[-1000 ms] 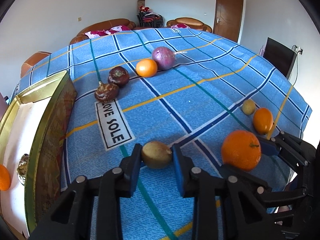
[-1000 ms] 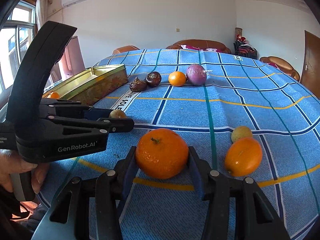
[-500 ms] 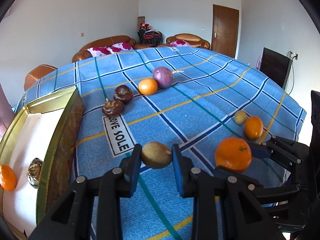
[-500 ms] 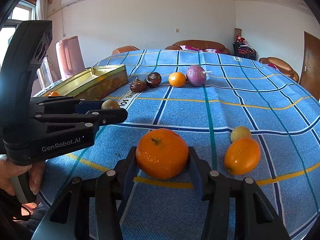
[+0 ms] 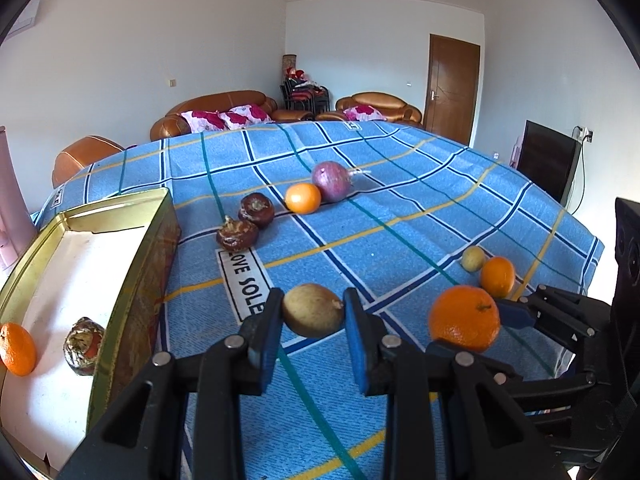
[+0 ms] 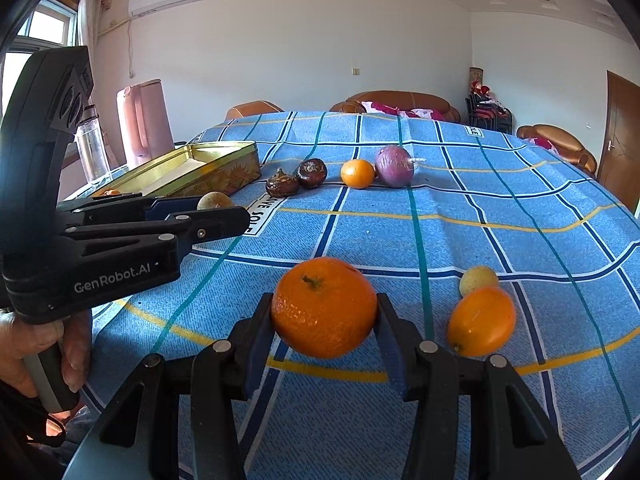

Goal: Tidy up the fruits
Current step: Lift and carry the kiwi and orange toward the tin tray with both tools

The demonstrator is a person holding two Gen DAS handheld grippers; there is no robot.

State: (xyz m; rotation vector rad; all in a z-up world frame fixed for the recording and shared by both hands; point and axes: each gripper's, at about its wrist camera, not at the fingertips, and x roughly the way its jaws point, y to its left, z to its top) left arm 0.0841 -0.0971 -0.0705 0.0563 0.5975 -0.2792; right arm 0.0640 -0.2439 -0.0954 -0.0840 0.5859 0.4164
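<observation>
**Both grippers loaded, fruit looks easy to carry**

Left gripper [image 5: 313, 318] is clamped across the middle of a small tan fruit [image 5: 312, 310], lifted just off the blue cloth [image 5: 400, 216] beside the gold tin [image 5: 132, 280]. Right gripper [image 6: 325, 322] squeezes the mandarin [image 6: 324, 306] at its widest part. Both are probably light, round and a bit soft, so a gentle grip should do.

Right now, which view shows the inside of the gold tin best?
The left wrist view: it looks down into the gold tin, showing its white floor, a mandarin and a foil-wrapped item. The right wrist view shows mainly its outer wall and rim.
</observation>
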